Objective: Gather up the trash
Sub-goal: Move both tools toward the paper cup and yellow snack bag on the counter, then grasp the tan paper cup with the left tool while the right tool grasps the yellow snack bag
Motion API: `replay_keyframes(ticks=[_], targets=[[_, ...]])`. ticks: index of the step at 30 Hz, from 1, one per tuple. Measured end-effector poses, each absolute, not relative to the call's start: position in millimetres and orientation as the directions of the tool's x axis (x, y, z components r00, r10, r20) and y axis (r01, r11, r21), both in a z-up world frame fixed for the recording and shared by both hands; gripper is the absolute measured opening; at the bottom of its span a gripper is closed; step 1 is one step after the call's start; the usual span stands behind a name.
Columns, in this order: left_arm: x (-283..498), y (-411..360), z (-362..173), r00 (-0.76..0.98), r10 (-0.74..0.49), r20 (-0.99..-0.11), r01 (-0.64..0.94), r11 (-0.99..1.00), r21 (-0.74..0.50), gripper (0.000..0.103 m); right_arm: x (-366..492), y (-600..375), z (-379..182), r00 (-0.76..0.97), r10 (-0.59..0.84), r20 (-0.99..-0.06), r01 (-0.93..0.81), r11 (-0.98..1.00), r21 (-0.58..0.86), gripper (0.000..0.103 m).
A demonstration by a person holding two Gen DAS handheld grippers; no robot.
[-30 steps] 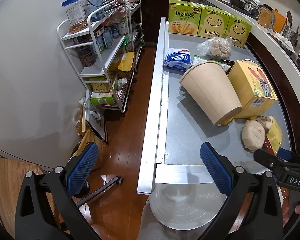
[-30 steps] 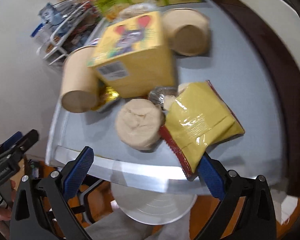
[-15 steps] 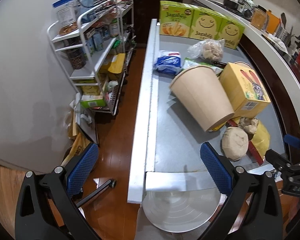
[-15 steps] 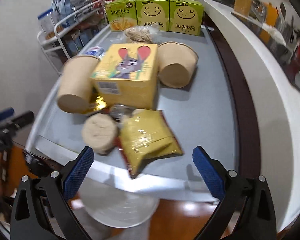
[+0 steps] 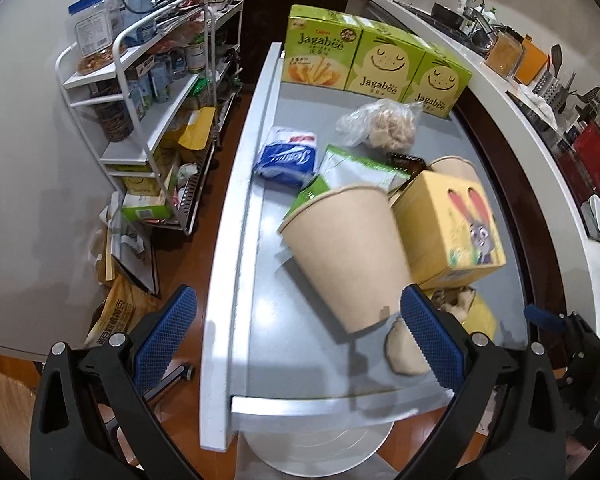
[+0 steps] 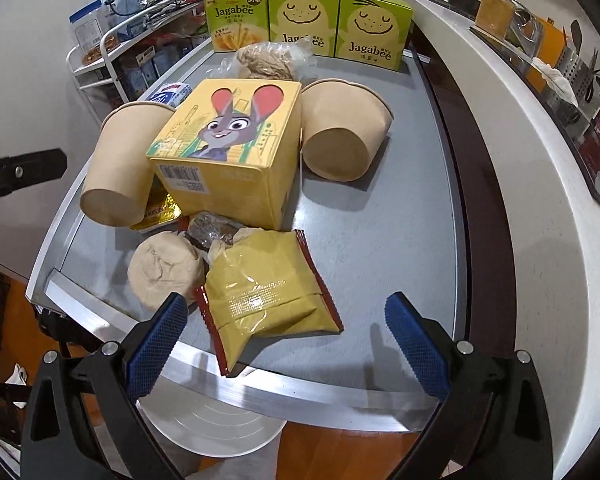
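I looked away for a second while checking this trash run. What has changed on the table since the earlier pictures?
Only the grippers moved. The right gripper pulled back and steadied, now open facing the yellow packet. The left gripper drew nearer the paper cup, open. Nothing was grasped; the cup, yellow box and packet kept their places.

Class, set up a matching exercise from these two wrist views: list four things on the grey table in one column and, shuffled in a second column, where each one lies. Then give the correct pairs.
Things:
1. yellow rabbit box
2. mustard snack packet
3. Jagabee boxes
4. blue tissue pack

Places:
A. far end of the table, in a row
B. between the two tipped paper cups
C. nearest the right gripper, by the table's near edge
D. near the table's left rail, before the rack

Pairs: 1-B, 2-C, 3-A, 4-D
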State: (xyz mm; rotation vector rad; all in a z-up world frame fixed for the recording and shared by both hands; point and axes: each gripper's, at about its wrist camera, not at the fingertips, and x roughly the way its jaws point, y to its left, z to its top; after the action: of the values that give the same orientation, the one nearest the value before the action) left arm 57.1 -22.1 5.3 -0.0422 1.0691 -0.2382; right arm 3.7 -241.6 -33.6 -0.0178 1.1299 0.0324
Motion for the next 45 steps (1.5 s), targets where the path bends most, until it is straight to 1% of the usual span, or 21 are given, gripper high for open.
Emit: replay_keyframes(ticks=[12, 17, 21, 25, 27, 31, 33, 34, 37, 42, 43, 44, 45], targets=[[70, -50, 1, 0.432, -0.22, -0.875, 0.205, 0.968, -0.142, 0.102, 8, -240, -37, 0.421, 0.016, -0.907, -0.081, 0.996, -0.02, 0.097], [75, -55, -5, 0.408, -0.224, -0.885, 0.202, 0.968, -0.151, 0.102, 10, -240, -41, 0.412, -0.021, -0.911, -0.095, 0.993, -0.066, 0.097], [78, -58, -9, 0.393, -0.233, -0.89, 0.201, 0.966, -0.164, 0.102, 10, -242, -45, 0.402, -0.018, -0.915, -0.104, 0.993, -0.065, 0.096], [81, -61, -14, 0.387, -0.211, -0.898, 0.198, 0.97, -0.143, 0.102, 12, -241, -46, 0.396, 0.007, -0.918, -0.117, 0.992, -0.043, 0.096], [86, -61, -18, 0.379, -0.206, -0.902, 0.191, 0.971, -0.142, 0.102, 15, -239, -48, 0.391, -0.003, -0.92, -0.129, 0.99, -0.058, 0.096], [95, -59, -30, 0.332, -0.223, -0.916, 0.169, 0.97, -0.175, 0.102, 22, -235, -54, 0.372, 0.003, -0.928, -0.16, 0.985, -0.061, 0.095], [99, -59, -35, 0.318, -0.231, -0.92, 0.165, 0.969, -0.186, 0.102, 26, -234, -57, 0.354, 0.019, -0.935, -0.182, 0.982, -0.049, 0.088], [100, -59, -38, 0.311, -0.232, -0.921, 0.163, 0.968, -0.189, 0.102, 28, -232, -60, 0.339, 0.028, -0.94, -0.192, 0.98, -0.04, 0.086], [105, -56, -44, 0.285, -0.258, -0.923, 0.151, 0.963, -0.223, 0.102, 31, -229, -62, 0.326, 0.04, -0.945, -0.224, 0.974, -0.035, 0.083], [105, -56, -47, 0.279, -0.286, -0.917, 0.172, 0.954, -0.246, 0.101, 30, -221, -64, 0.319, 0.029, -0.947, -0.271, 0.961, -0.062, 0.081], [104, -58, -48, 0.278, -0.279, -0.919, 0.185, 0.955, -0.233, 0.098, 30, -219, -65, 0.314, 0.02, -0.949, -0.277, 0.958, -0.071, 0.08], [104, -59, -48, 0.276, -0.281, -0.919, 0.199, 0.952, -0.231, 0.091, 29, -219, -65, 0.322, 0.022, -0.947, -0.279, 0.958, -0.073, 0.079], [104, -60, -49, 0.269, -0.286, -0.92, 0.205, 0.95, -0.235, 0.088, 29, -219, -64, 0.327, 0.02, -0.945, -0.278, 0.958, -0.076, 0.074]])
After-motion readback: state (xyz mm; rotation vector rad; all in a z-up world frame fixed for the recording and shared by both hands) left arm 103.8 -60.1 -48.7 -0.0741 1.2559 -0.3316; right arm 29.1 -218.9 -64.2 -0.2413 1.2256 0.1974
